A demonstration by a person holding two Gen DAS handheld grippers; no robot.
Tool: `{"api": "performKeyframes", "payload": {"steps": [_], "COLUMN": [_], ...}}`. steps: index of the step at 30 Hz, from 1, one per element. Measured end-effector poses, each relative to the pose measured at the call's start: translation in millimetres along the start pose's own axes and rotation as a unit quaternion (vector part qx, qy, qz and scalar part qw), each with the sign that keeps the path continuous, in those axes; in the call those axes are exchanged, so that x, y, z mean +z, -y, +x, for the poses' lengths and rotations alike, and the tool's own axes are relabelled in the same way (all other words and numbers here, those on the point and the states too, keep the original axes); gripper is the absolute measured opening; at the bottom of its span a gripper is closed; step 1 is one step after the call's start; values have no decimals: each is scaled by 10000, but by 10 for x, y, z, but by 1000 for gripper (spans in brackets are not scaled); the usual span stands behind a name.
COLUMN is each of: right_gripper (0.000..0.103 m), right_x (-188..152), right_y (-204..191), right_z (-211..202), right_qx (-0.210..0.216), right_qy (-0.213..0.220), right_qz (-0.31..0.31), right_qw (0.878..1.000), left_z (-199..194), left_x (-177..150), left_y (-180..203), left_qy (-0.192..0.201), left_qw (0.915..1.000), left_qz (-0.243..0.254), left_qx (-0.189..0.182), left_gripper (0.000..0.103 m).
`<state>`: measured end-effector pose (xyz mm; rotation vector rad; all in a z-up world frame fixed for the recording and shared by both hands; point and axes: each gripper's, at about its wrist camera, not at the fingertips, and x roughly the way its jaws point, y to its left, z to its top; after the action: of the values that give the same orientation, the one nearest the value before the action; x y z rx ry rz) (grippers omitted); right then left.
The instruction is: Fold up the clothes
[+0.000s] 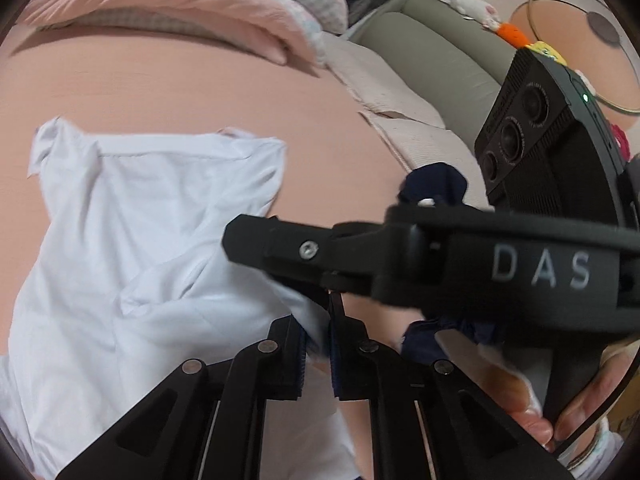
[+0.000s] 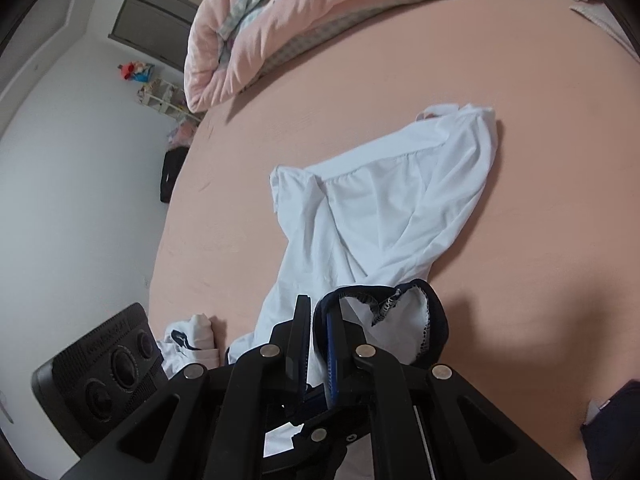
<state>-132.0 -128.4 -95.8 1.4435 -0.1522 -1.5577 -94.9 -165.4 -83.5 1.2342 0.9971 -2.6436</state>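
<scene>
Left tongs (image 1: 318,336) clamped on white shirt (image 1: 132,248) hem, lower centre — right tongs (image 2: 318,332) clamped on navy-trimmed edge (image 2: 400,300); spread across pink bed (image 2: 520,160).

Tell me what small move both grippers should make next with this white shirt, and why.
Probably lift and draw the navy-trimmed hem toward the collar: both the left gripper and right gripper are shut on that edge, and the white shirt lies rumpled on the bed.
</scene>
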Motion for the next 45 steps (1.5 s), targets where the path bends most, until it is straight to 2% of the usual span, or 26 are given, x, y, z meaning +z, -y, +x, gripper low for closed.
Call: {"api": "performKeyframes", "payload": {"steps": [7, 9, 11, 14, 18, 23, 27, 30, 34, 38, 40, 42, 45], "right_gripper": [5, 6, 6, 6, 6, 6, 6, 6, 6, 6, 6, 6, 6], "right_x": [-1, -12, -15, -26, -53, -117, -136, -141, -149, -158, -160, -164, -188], "right_y": [74, 77, 63, 71, 211, 301, 333, 370, 410, 435, 434, 454, 501], "right_z": [-306, -400, -487, -610, -769, -938, -1059, -1168, -1288, -1388, -1395, -1371, -1324], "right_qx": [153, 138, -58, -230, -287, -1095, -1443, -1534, -1686, -1932, -2073, -2002, -1998], "right_qy": [288, 373, 475, 666, 850, 1152, 1248, 1322, 1442, 1585, 1585, 1486, 1396], "right_qz": [208, 237, 187, 164, 492, 581, 588, 617, 640, 616, 524, 493, 604], "right_qw": [9993, 9989, 9987, 9974, 9947, 9856, 9799, 9773, 9730, 9663, 9639, 9672, 9680], "left_z": [64, 63, 71, 110, 162, 250, 320, 347, 349, 342, 361, 413, 475], "left_x": [118, 115, 116, 137, 135, 96, 75, 67, 75, 82, 76, 65, 42], "left_y": [177, 301, 419, 522, 638, 795, 913, 990, 1117, 1164, 1177, 1145, 1058], "left_qy": [-223, -225, -224, -263, -342, -458, -573, -639, -595, -643, -639, -728, -951], "left_qw": [9969, 9974, 9975, 9966, 9956, 9943, 9927, 9912, 9902, 9880, 9889, 9901, 9900], "left_qz": [-94, 81, 211, 247, 351, 506, 598, 633, 869, 863, 954, 925, 748], "left_qx": [-750, -681, -636, -735, -800, -823, -872, -967, -913, -1107, -942, -764, -725], "left_gripper": [8, 8, 8, 6, 6, 6, 5, 5, 5, 5, 5, 6, 8]}}
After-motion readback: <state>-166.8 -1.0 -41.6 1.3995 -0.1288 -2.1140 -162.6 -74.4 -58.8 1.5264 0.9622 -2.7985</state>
